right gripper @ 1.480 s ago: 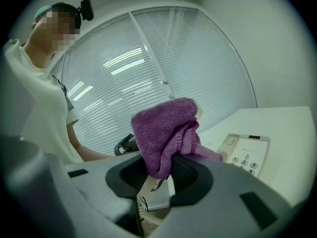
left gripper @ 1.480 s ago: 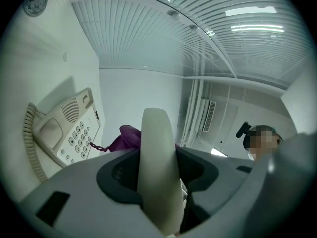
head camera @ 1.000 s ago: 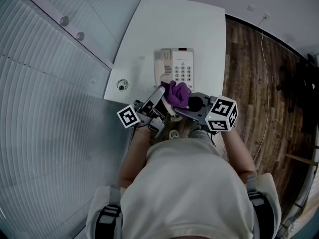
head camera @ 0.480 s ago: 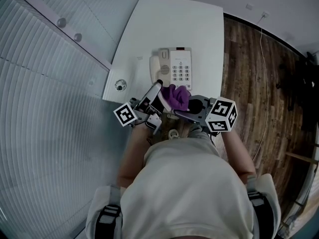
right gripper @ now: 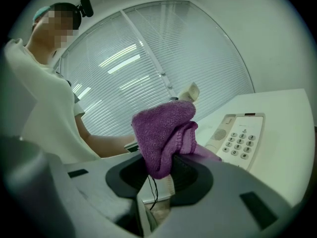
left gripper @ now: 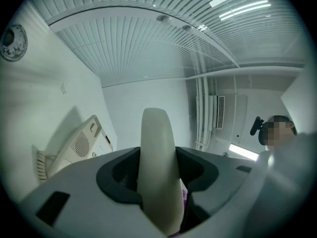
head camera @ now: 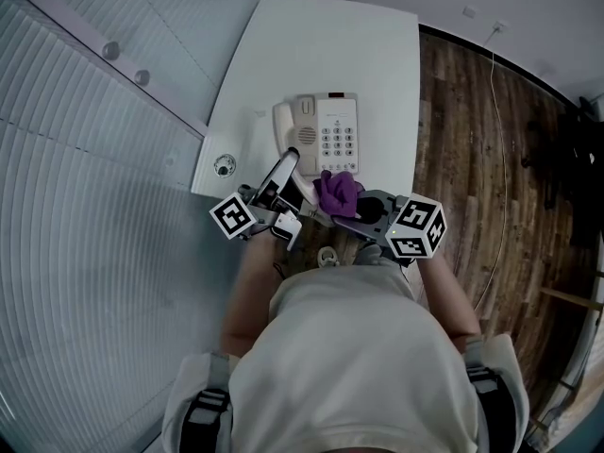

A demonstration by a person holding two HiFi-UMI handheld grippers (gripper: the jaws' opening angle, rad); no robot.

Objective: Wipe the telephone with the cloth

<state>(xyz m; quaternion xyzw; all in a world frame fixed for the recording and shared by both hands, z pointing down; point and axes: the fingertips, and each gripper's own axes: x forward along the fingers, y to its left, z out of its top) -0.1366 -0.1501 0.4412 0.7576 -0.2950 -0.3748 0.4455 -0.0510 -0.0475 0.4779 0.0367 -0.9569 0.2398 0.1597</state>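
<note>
A: Nearest first. What is the right hand-held gripper (right gripper: 159, 175) doing?

B: It pinches the cloth (right gripper: 166, 130), jaws clamped on a bunched fold. The cloth is purple knit terry, soft and floppy, with a loose thread hanging under it.

A: And the left hand-held gripper (head camera: 288, 165)?

B: Pressed together with nothing between the jaws. Its own view shows one smooth pale finger dead centre. It sits just beside the cloth, pointing at the near left corner of the telephone (head camera: 326, 138).

A: Is the cloth on the phone?

B: It is at the phone's near edge, just below the keypad (head camera: 338, 142). Contact can't be confirmed. The right gripper view shows the cloth raised, with the phone beyond it.

A: Which step?

B: Likely mid-wipe, at the near end of a stroke or lining one up. The next move calls for lowering the cloth flat and dragging it across the keys and the handset (head camera: 286, 130). The buttons are raised, so light pressure, and the left gripper could steady the body.

A: What is the phone like?

B: A hard, glossy, off-white plastic slab with a speaker grille and the handset cradled on its left side. It sits mid-way along the white table (head camera: 321, 45), which is smooth and bare farther out.
</note>
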